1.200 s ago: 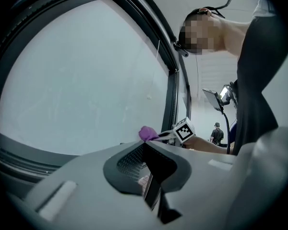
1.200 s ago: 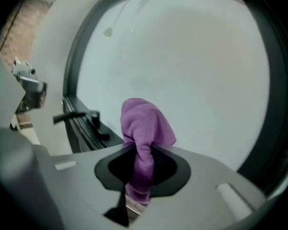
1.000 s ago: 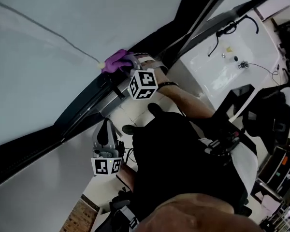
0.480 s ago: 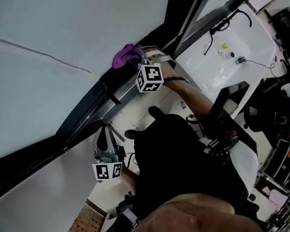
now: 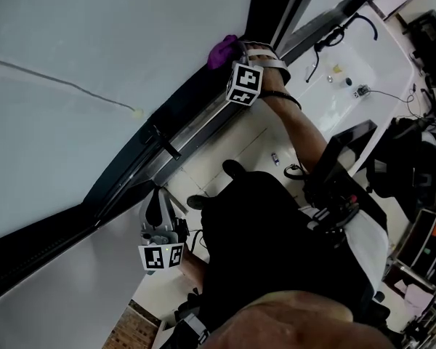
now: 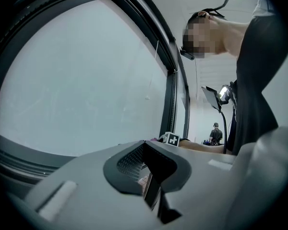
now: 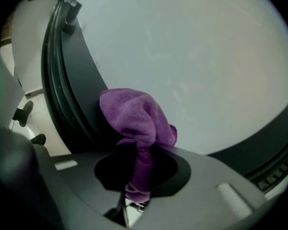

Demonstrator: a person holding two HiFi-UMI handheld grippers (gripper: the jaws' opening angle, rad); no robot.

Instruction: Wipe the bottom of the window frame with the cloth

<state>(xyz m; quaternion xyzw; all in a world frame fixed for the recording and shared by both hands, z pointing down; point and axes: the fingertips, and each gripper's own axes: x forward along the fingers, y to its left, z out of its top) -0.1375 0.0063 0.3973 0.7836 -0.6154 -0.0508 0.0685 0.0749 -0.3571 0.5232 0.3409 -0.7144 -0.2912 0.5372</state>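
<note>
Pale grey glass fills most of the head view: one window pane (image 5: 94, 35), cut off at the top and left edges. Under it runs one dark window frame (image 5: 116, 180), slanting from lower left to upper right. One white tabletop (image 5: 392, 71) lies at the upper right, with thin cables and a few bits too small to identify. The person's dark clothing hides much of the floor below. There are two claws, each bearing one cube with black-and-white square markers. The right claw (image 7: 134, 195) is pressed together on one purple cloth (image 7: 134, 119), a strand of it pinched between the jaws while the bunched rest lies against the frame's bottom rail, just beside the glass. In the head view that cloth (image 5: 222, 50) sits at the frame's upper end, ahead of the right claw (image 5: 232, 49). The left claw (image 5: 158, 209) hangs low, well apart from the frame; its jaws are pressed together on nothing. A second person (image 6: 215, 133) stands far off, tiny and indistinct.
</note>
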